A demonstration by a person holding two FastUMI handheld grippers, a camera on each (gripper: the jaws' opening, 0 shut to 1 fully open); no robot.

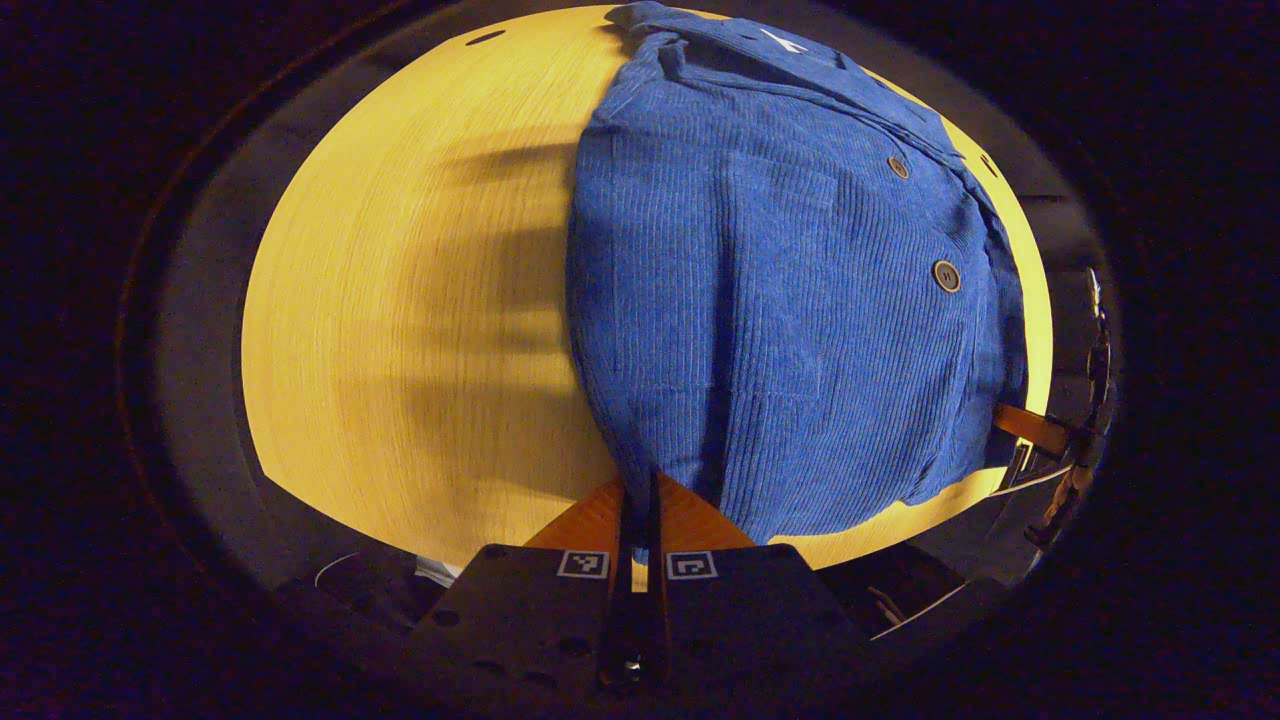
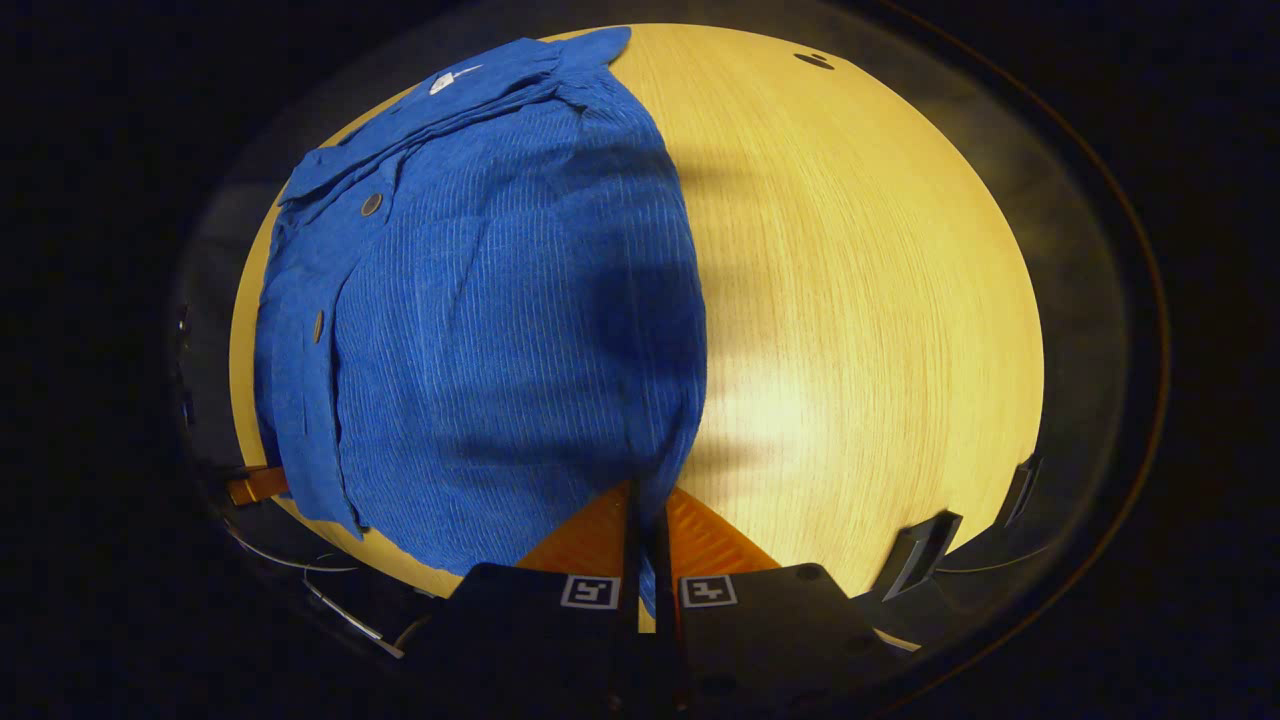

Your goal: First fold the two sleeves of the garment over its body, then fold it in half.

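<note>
Basically, blue corduroy shirt lies flat on the round wooden table, sleeves already folded in, collar at the far end. Left gripper is clamped on the hem's near corner, fabric pinched between both orange fingers. Right gripper is likewise pinched on the hem's other corner. Left gripper view shows the chest pocket and two buttons, plus the other gripper's orange finger at the right edge. Right gripper view shows a black bracket at the table rim. White neck tag unreadable.
</note>
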